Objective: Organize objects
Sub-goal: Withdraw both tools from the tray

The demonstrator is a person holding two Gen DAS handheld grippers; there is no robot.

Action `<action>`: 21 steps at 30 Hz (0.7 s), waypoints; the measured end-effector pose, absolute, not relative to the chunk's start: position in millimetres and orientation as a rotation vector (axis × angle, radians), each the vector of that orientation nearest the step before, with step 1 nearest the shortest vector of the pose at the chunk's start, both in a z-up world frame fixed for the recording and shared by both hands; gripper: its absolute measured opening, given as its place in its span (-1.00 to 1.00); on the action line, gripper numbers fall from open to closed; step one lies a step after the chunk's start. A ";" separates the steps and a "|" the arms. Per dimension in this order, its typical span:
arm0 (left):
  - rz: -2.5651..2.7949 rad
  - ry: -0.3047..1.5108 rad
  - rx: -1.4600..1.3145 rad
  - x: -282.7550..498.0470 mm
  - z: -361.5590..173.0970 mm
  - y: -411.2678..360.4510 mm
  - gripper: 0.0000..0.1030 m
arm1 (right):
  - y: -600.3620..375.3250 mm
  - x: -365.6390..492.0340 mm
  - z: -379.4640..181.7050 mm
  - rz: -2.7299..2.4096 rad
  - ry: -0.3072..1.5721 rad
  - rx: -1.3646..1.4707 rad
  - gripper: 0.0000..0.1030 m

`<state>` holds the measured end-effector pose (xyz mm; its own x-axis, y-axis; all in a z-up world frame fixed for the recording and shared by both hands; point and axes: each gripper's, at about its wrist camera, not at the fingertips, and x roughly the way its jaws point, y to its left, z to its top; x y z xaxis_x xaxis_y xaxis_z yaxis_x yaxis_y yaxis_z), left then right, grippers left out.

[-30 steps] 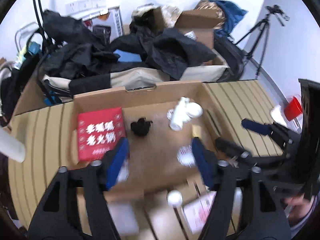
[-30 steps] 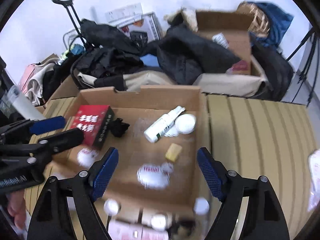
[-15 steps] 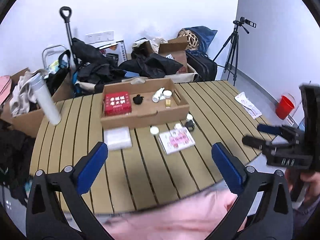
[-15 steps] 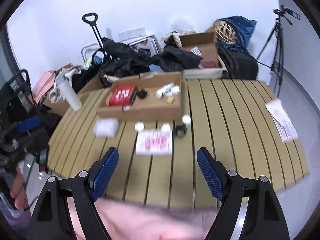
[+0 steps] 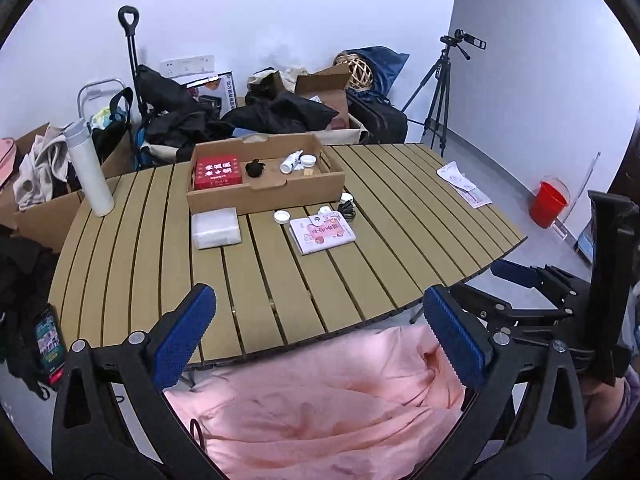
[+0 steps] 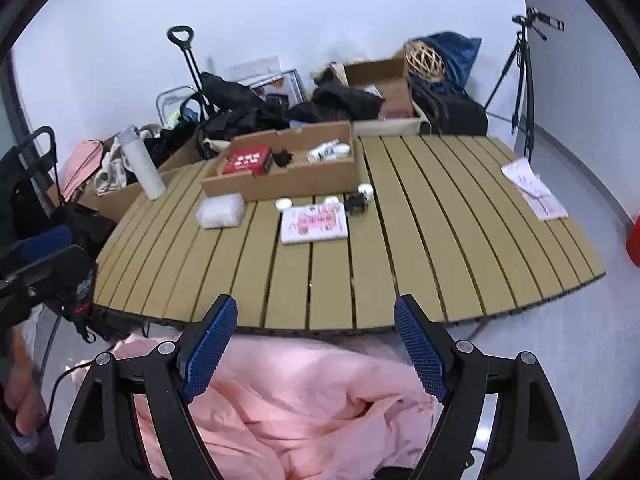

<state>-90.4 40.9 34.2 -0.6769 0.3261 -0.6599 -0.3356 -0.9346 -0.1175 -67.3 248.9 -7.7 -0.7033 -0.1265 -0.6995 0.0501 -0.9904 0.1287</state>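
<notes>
A shallow cardboard box stands on the far half of the slatted table. It holds a red box, a black lump, a white bottle and a white jar. In front of it lie a white packet, a pink booklet, white caps and a black clip. My left gripper is open and empty at the table's near edge. My right gripper is open and empty, also at the near edge.
A white flask stands at the table's left. A paper sheet lies at its right edge. Pink cloth lies below the near edge. Boxes, bags, a trolley and a tripod stand behind; a red bucket on the floor.
Both grippers have pulled back from over the cardboard box to the table's near edge. They stay open and empty. The whole table now shows.
</notes>
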 end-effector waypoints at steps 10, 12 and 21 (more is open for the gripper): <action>2.573 0.010 -1.045 -98.9 24.0 39.1 1.00 | 245.7 -71.4 -15.3 -2.814 -0.143 1.179 0.63; 2.569 0.002 -1.050 -104.0 19.5 38.9 1.00 | 247.2 -74.5 -19.0 -2.814 -0.144 1.187 0.63; 2.566 -0.070 -1.163 -169.9 -17.8 25.4 1.00 | 258.0 -121.2 -41.7 -2.767 -0.171 1.273 0.63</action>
